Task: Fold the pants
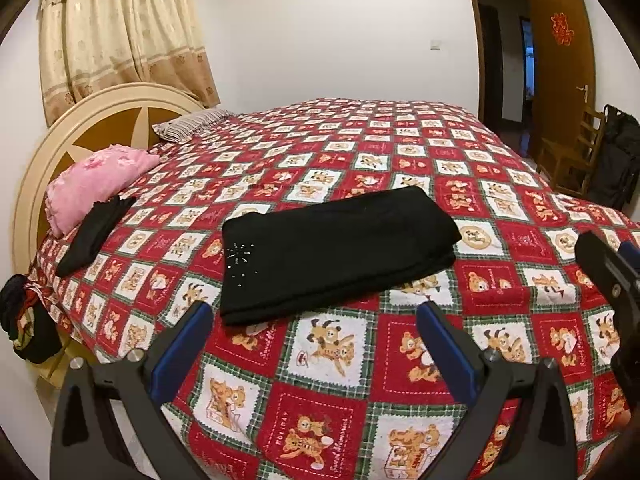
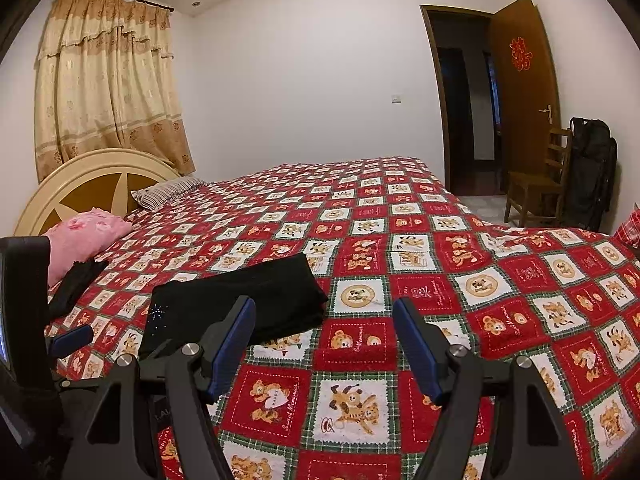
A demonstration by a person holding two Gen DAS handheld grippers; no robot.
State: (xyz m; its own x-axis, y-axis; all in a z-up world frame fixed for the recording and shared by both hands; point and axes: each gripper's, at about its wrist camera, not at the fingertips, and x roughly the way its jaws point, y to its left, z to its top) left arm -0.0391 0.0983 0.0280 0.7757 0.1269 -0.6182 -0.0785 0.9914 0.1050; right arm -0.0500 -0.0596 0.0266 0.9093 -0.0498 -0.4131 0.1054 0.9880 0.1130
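1. Nearest the lens in the left wrist view is the left hand-held gripper [image 1: 314, 322], its two blue-padded fingers spread wide with nothing between them – it hangs above the bedspread [image 1: 400, 160], just short of the pants.
2. The right hand-held gripper [image 2: 324, 316] is likewise wide open and holds nothing; it hovers over the bedspread just to the right of the pants, and its dark body shows at the right edge of the left wrist view.
3. The pants [image 1: 336, 252] are black and lie folded into a flat, layered rectangle on the red-and-white bear-patterned bedspread – a small sparkle of studs marks the corner nearest the headboard.
4. Neither gripper touches the pants.
5. Toward the headboard [image 1: 92, 120] from the pants, well apart from them, a second black garment [image 1: 92, 240] lies in a narrow folded strip.
6. That strip lies against a pink pillow [image 1: 96, 184]; a striped pillow [image 1: 188, 124] sits farther along the headboard.
7. Beyond the pants, past the far side of the bed, stand a wooden chair [image 2: 536, 184] and a black bag [image 2: 592, 172] beside the open door [image 2: 524, 92].
8. A beige curtain [image 2: 108, 80] hangs behind the headboard.
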